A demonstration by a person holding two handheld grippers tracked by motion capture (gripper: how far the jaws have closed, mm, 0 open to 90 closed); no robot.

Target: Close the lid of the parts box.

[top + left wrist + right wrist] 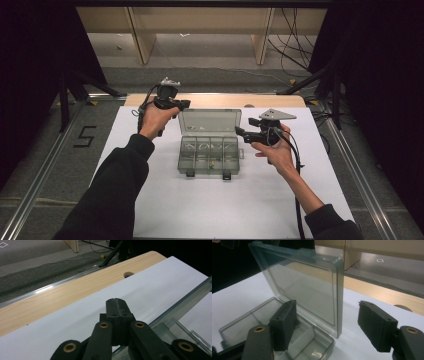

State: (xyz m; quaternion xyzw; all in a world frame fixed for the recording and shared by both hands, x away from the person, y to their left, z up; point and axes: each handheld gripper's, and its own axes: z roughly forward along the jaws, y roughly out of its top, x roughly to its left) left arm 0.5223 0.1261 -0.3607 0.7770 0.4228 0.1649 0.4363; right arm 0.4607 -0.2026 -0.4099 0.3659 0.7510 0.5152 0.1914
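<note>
A clear compartment box (209,155) sits mid-sheet, lid (210,122) upright. The left gripper (172,104), jaws pressed together, hovers by the lid's far left corner; the right gripper (240,132), jaws wide apart, faces the lid's right edge, bare white sheet (240,210) all around

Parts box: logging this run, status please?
Left gripper shut, empty, behind the lid. Right gripper open beside the box's right end. Parts box open, lid upright. Nothing in the way.
</note>
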